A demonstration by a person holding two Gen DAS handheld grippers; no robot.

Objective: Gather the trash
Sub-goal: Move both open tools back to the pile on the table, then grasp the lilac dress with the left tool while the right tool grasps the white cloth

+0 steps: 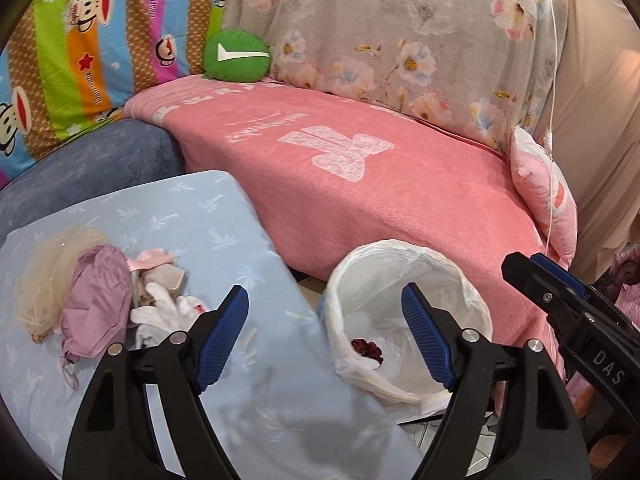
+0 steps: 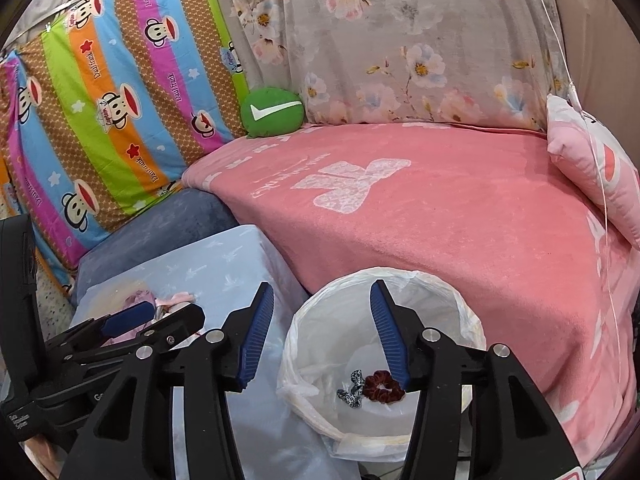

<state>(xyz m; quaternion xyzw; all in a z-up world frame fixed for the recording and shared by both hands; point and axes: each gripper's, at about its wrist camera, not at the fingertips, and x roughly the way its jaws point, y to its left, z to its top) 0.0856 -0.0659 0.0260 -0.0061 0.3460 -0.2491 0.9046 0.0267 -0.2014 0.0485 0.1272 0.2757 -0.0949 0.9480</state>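
**Both jaws wide, hovering at lined bin**

My left gripper [image 1: 324,336] has jaws wide apart, nothing between them, sitting over the gap between the pale blue patterned cushion [image 1: 224,216] and the white bag-lined trash bin [image 1: 472,292]. My right gripper [image 2: 320,332] also has jaws wide, empty, right above the same bin [image 2: 320,320].

In the bin: dark red velvet scrunchie [image 2: 383,386], touching a leopard-print scrunchie [image 2: 353,387] on its left, both on the liner bottom. From the left wrist view only the red one [image 1: 366,349] shows.

Trash pile on the blue cushion, well left of the bin: mauve crumpled cloth [image 1: 98,300], cream tulle netting [image 1: 48,276] beside it, pink ribbon bit [image 1: 154,259], white crumpled tissue [image 1: 164,314] near my left finger.

Bin stands against the pink fleece blanket [image 1: 360,184] on the sofa. Round green checkmark pillow [image 1: 237,56] at the back.
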